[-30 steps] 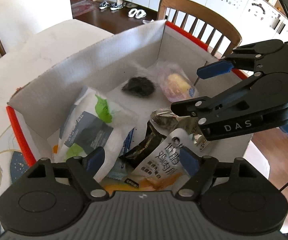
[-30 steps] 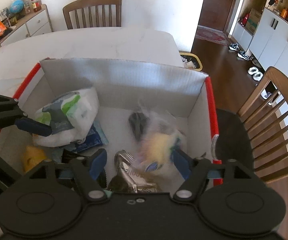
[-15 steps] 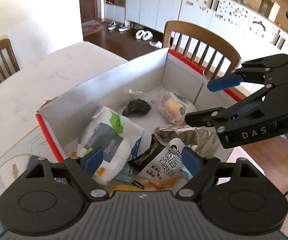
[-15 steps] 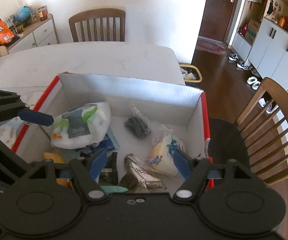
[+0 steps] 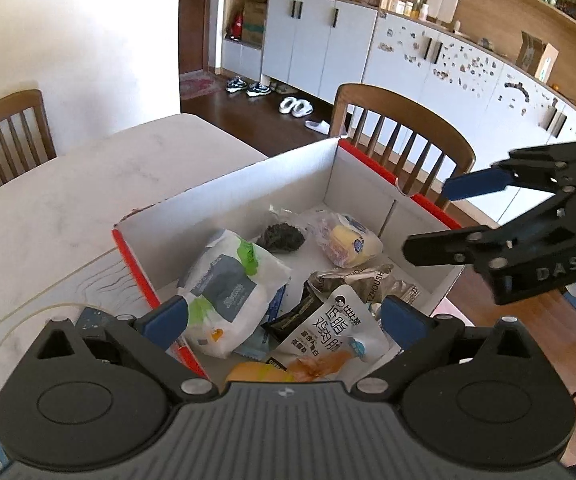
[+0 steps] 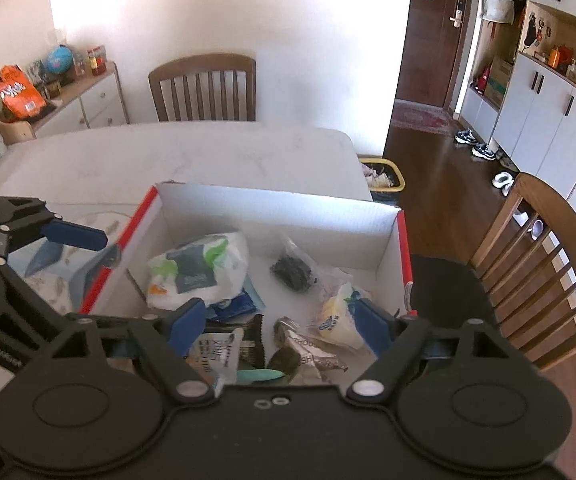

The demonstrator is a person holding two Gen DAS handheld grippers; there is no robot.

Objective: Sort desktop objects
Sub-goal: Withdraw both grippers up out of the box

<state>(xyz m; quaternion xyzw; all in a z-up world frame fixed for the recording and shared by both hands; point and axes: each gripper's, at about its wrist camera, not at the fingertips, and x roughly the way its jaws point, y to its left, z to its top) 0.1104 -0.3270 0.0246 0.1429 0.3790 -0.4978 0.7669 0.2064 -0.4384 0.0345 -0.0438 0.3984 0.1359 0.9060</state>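
Observation:
A white cardboard box with red edges (image 5: 224, 192) (image 6: 272, 208) stands on the table and holds several snack packets. Inside lie a white and green bag (image 5: 232, 292) (image 6: 196, 268), a clear bag of dark bits (image 5: 280, 236) (image 6: 294, 272), a clear bag with a yellow bun (image 5: 348, 240) (image 6: 338, 316), a silver wrapper (image 5: 360, 280) and a white pouch with Chinese print (image 5: 332, 328). My left gripper (image 5: 284, 316) is open and empty above the box's near edge. My right gripper (image 6: 276, 320) is open and empty above the box; it also shows in the left wrist view (image 5: 440, 216).
The white table (image 5: 68, 200) spreads beyond the box. Wooden chairs (image 5: 400, 128) (image 6: 204, 88) stand at its sides. A yellow bin (image 6: 382, 174) sits on the floor past the table's far corner. A sideboard (image 6: 68, 100) with snack bags stands at the wall.
Both grippers have lifted up and back from the box, so the box looks smaller. The bun bag dropped from the right gripper's reach and lies in the box.

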